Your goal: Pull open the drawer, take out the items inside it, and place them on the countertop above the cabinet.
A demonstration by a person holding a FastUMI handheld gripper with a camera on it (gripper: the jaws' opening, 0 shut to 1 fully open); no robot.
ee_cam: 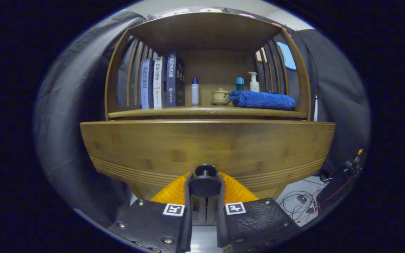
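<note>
The gripper points level and straight at the front of the wooden cabinet, low and centred on it. Its two fingers are drawn in narrow on either side of the round dark knob of the drawer, and both seem to press the knob's sides, gripping it.

The drawer is the broad wooden panel making up the cabinet's front, grooved along its lower edge; its upper edge stands out in front of the countertop above it, though how far out it sits cannot be told. What lies inside the drawer is hidden behind the panel.

On the countertop, under the cabinet's upper shelf and between its slatted sides, stand three upright books toward the left end. A folded blue towel lies toward the right end. Between books and towel stand a white bottle with a blue cap and a small lidded ceramic cup on a saucer. Behind the towel rise a teal-capped container and a white pump bottle.

Below the cabinet's right corner, loose cables lie on the floor.
</note>
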